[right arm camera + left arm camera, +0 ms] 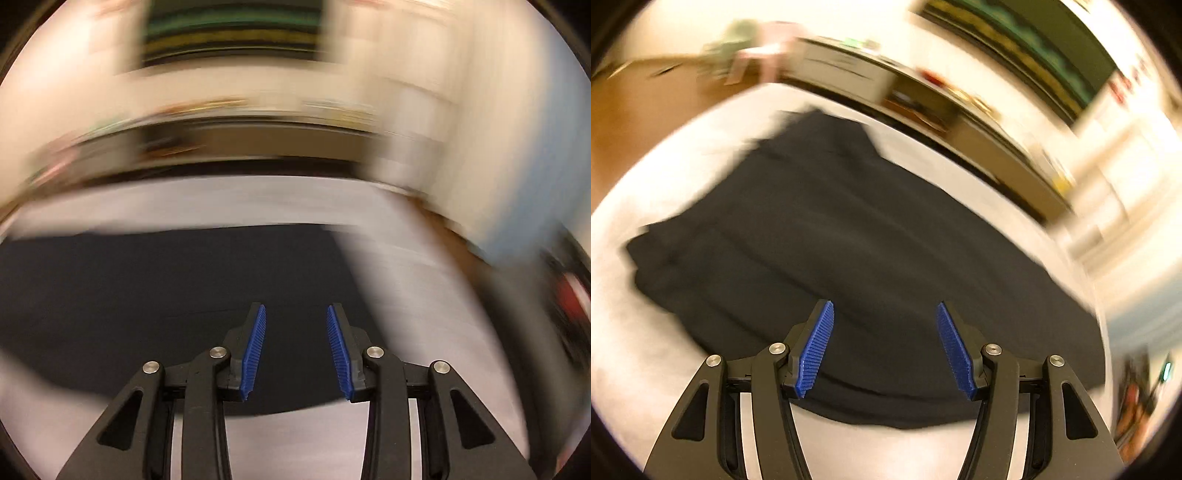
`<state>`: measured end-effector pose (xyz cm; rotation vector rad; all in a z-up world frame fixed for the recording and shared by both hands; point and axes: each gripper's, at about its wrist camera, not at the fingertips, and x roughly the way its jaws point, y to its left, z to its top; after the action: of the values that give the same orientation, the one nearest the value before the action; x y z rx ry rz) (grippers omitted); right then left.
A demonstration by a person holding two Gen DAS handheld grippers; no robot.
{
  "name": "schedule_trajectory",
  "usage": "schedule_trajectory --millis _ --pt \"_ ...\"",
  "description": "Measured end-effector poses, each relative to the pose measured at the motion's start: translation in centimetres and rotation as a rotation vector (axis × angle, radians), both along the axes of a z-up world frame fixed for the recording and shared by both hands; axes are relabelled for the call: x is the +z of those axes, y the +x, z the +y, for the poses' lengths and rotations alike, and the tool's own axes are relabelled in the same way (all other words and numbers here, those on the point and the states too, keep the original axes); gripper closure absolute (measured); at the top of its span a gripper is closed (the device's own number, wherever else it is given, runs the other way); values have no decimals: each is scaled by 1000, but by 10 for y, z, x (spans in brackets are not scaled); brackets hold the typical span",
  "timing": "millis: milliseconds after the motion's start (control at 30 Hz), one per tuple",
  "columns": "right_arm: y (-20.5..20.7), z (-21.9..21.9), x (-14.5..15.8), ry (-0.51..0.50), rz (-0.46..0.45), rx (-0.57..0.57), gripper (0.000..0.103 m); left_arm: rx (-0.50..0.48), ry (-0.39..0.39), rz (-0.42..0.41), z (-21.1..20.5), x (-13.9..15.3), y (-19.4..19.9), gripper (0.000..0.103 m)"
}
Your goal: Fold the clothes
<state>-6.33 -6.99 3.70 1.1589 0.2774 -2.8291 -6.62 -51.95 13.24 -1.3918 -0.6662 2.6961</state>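
Nearest the left wrist camera, the left hand-held gripper (pixel 884 308) hangs released, its blue ribbed pads (pixel 816 349) spread wide with nothing between them. Just beyond lies a black garment (pixel 827 236), spread flat with soft wrinkles on the white desk (pixel 635 354). The right hand-held gripper (pixel 295 310) is likewise released and empty above the same black garment (pixel 129 295), near its right edge on the desk (pixel 424 314). Farther back, shelving (pixel 960 122) and walls are blurred.

Warm bright light, heavy motion blur
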Motion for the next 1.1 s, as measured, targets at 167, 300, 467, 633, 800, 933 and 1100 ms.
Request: schedule_trajectory --millis 167,300,467,633,800,933,1100 --pt "38 -201 -49 172 -47 593 54 -174 -90 -119 47 -30 -12 42" --pt "28 -245 -72 208 -126 671 52 -251 -214 -153 63 -38 -1 42" --pt "30 -250 -81 251 -184 698 73 -294 -296 -127 62 -35 15 42" --pt "15 -259 -76 274 -188 652 99 -110 -151 -21 22 -2 17 42" --pt "-46 -201 -27 -249 -335 454 99 -107 130 77 -3 18 27 42" --pt "-63 -181 -30 -391 -422 381 99 -415 33 20 60 9 23 42" --pt "-61 -175 -29 -459 -444 375 99 -516 29 -88 125 -38 12 42"
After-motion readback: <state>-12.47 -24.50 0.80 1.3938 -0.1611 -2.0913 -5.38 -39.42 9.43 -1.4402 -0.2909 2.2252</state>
